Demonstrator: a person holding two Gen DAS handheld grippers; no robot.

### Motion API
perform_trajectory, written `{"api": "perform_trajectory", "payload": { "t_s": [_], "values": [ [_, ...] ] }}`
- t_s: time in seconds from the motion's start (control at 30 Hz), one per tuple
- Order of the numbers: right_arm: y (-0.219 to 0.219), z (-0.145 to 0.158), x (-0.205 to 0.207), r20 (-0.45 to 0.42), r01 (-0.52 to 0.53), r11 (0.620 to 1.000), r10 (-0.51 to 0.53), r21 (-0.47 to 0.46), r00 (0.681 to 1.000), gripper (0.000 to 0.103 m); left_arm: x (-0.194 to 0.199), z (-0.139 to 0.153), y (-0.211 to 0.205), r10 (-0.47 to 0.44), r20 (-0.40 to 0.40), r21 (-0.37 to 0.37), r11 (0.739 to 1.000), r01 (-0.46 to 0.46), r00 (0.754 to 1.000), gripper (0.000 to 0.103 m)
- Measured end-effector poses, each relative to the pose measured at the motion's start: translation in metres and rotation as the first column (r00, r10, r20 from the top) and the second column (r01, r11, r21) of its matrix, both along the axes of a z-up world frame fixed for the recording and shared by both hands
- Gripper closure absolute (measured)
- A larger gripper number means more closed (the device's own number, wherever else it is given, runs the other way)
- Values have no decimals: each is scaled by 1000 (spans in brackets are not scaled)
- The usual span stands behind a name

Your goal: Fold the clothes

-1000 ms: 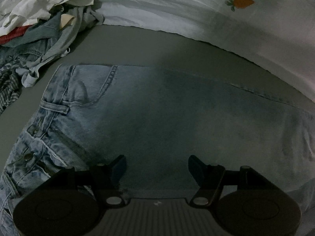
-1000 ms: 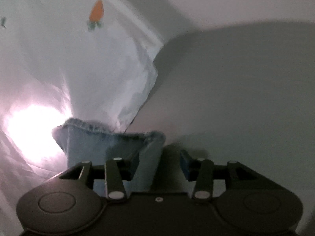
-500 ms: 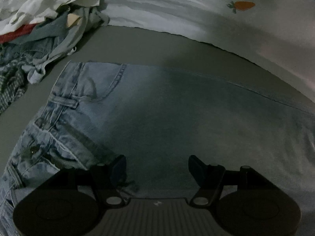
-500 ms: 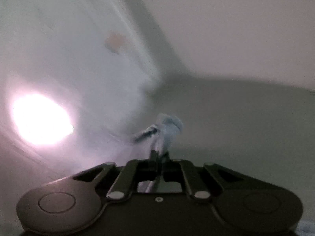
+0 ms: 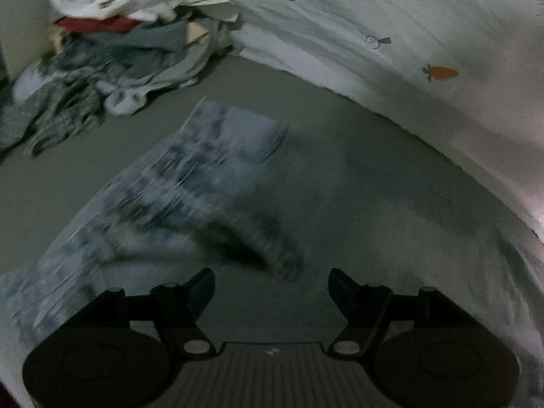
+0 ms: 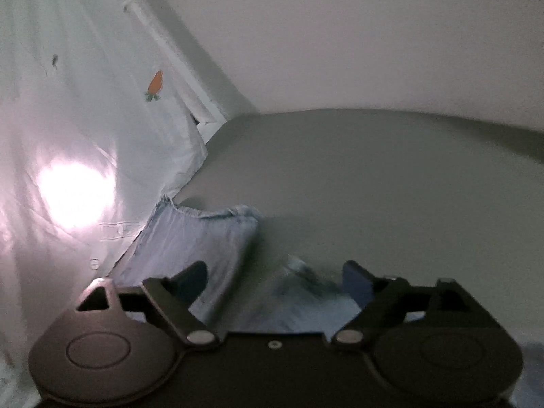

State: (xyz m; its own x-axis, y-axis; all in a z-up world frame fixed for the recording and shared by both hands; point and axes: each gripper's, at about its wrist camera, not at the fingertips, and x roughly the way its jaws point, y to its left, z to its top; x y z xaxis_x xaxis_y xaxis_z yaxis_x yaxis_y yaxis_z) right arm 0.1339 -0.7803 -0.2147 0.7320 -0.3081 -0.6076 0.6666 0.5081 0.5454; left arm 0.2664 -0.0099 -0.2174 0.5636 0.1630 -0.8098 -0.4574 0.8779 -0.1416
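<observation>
No readable text, labels or numbers anywhere.

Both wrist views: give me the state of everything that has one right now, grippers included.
left gripper: open, empty, above the jeans.
right gripper: open, holding nothing, over the jeans' leg end.
jeans: loose on the grey bed surface, partly bunched, blurred; fold not finished.
jeans hem: lying against the white sheet, slightly curled.
clothes pile: heaped, unfolded.
</observation>
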Motion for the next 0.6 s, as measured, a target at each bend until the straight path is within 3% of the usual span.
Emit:
{"api": "perform_trajectory", "payload": {
  "t_s": [0.17, 0.33, 0.47, 0.6],
  "values": [
    [2, -28, -87, 150, 91, 973, -124, 213, 981, 2, -48, -15, 6, -14, -57, -47, 999, 11, 998, 28],
    [15, -66, -154, 271, 101, 903, -230, 417, 935, 1, -74, -27, -5, -90, -101, -39, 995, 87, 991, 25],
    [26, -77, -194, 278, 109, 891, -251, 441, 927, 1, -88, -30, -11, -139, -114, -46, 990, 134, 984, 21],
    [30, -81, -206, 224, 115, 901, -225, 418, 948, 1, -96, -34, -16, -167, -121, -45, 986, 163, 978, 21]
  ]
}}
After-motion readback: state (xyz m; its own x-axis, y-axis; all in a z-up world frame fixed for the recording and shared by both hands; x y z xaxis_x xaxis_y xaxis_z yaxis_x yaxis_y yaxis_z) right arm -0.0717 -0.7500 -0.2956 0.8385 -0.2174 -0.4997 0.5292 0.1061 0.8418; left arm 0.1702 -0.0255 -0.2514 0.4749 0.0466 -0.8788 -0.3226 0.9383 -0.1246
